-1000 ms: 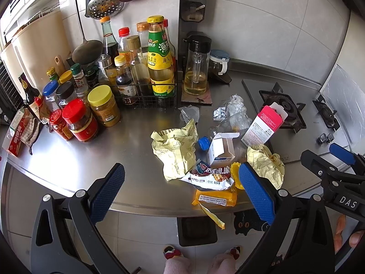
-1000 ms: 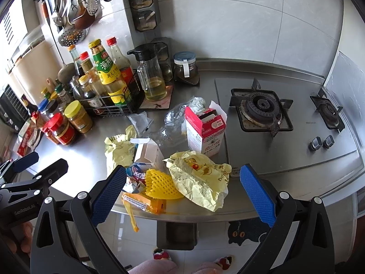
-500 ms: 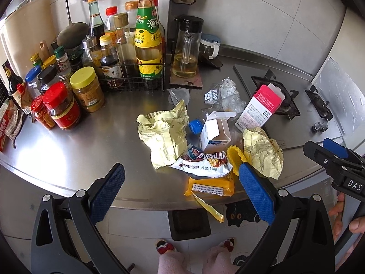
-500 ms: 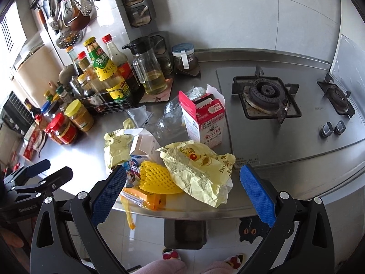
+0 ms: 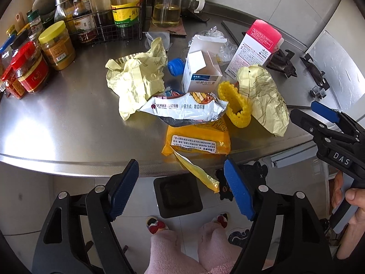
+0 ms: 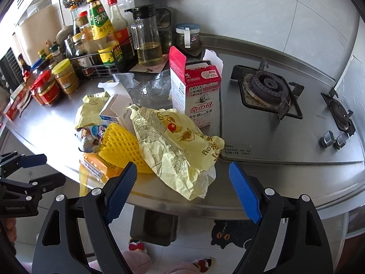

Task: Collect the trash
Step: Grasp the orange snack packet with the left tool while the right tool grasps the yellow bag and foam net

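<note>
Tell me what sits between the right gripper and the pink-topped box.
In the right wrist view, a crumpled yellow paper wrapper lies between the open right gripper and the pink-topped box.

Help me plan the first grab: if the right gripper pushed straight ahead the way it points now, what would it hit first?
Most likely the crumpled yellow paper wrapper at the counter's front edge; it lies between the open right gripper fingers. Depth is uncertain.

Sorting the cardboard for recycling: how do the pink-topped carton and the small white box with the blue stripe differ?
The pink-topped carton is taller and stands upright nearest the stove; the small white box is shorter and sits among the wrappers. The carton carries a pink band and red print on white, while the box is plain white with a blue stripe. Both have their top flaps open and rest on the steel counter.
</note>
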`<state>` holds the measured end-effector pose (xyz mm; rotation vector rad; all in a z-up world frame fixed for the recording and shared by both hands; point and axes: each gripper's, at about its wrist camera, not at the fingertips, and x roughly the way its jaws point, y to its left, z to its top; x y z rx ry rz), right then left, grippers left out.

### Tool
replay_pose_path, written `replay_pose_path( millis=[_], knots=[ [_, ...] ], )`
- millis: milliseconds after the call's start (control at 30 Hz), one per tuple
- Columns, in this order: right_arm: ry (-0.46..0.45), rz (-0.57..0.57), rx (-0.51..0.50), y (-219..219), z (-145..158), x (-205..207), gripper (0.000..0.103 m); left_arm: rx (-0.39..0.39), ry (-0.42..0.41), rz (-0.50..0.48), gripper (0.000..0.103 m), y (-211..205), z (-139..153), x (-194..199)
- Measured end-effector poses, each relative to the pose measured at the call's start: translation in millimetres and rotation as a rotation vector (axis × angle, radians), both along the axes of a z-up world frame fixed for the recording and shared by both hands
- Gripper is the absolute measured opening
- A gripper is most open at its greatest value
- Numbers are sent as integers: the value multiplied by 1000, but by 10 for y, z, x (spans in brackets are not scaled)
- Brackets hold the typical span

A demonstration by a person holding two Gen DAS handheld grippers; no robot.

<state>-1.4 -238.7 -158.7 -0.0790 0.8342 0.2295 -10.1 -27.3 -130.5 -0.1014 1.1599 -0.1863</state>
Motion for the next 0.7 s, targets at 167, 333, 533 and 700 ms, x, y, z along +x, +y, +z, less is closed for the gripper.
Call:
replay_pose_path(
  millis=[167, 333, 533, 700],
  knots=[
    [7, 42, -14, -45, -180, 99, 78, -21, 37, 27, 64, -98, -240, 10],
    [7, 101, -31, -20, -311, 195, 76, -7, 64, 61, 58, -162, -399, 85],
    [63, 170, -2, -51, -465, 332, 40, -2, 86, 111, 18, -186, -540, 140],
    [62, 221, 20, -134, -510, 340, 26, -13, 68, 161, 0, -126, -593, 112]
  ],
)
